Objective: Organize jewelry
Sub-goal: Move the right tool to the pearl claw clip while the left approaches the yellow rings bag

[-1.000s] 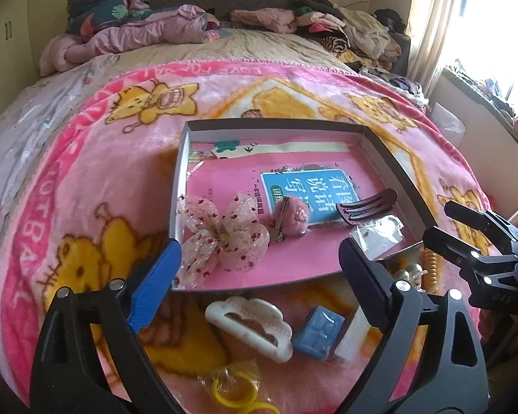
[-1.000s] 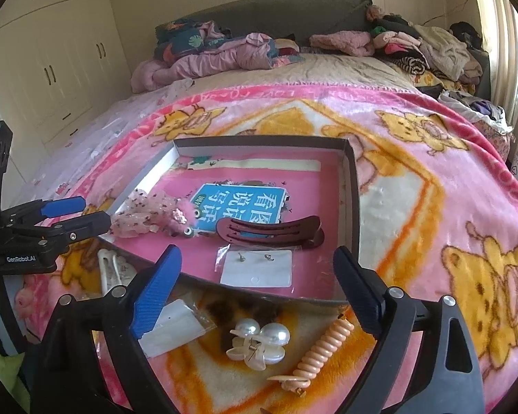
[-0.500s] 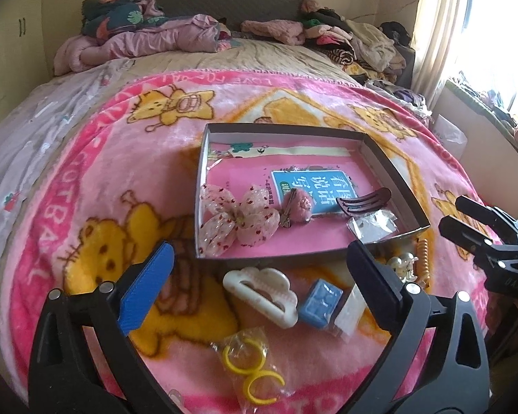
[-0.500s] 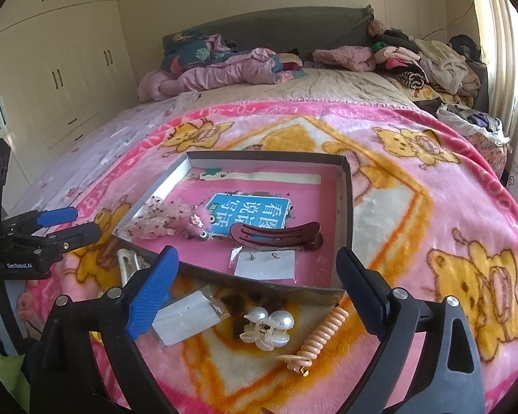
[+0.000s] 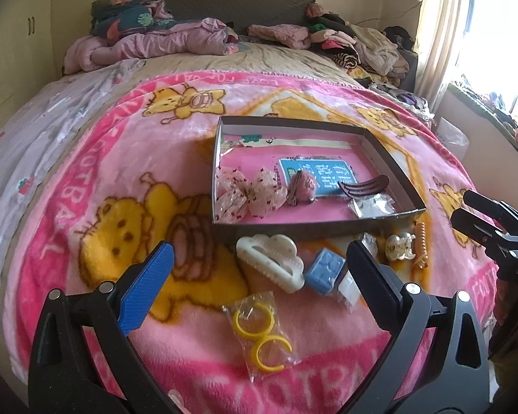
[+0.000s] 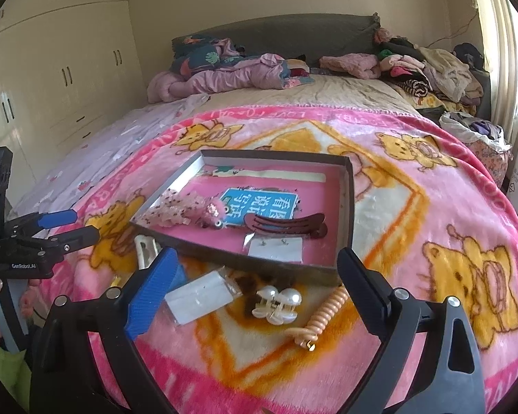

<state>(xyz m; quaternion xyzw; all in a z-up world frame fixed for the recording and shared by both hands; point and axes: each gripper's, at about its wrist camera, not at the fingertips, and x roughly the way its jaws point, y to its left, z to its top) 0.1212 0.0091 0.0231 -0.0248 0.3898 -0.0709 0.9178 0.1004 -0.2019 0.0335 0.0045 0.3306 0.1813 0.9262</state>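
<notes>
A shallow box [image 5: 393, 169] [image 6: 349, 214] with a pink floor lies on the blanket. In it are a pink bow [image 5: 250, 195], a fuzzy pink clip [image 5: 305, 186], a dark hair claw [image 6: 286, 224] and a packet of earrings [image 6: 276, 249]. In front of the box lie a white cloud clip [image 5: 269, 265], a blue square item [image 5: 324, 270], bagged yellow rings [image 5: 259, 331], a pearl clip [image 6: 278, 305] and an orange coil tie [image 6: 324, 315]. My left gripper [image 5: 259, 288] and my right gripper [image 6: 255, 291] are both open and empty above these loose items.
The pink cartoon blanket [image 5: 121, 227] covers the near half of a bed. Piled clothes and quilts [image 5: 176, 39] lie by the headboard. Wardrobes [image 6: 58, 79] stand at the left, a curtain and window [image 5: 473, 34] at the right. A clear packet [image 6: 203, 295] lies by the pearl clip.
Both grippers have pulled back and risen from the box, so more of the blanket and the loose items shows. Both stayed open. Nothing was picked up.
</notes>
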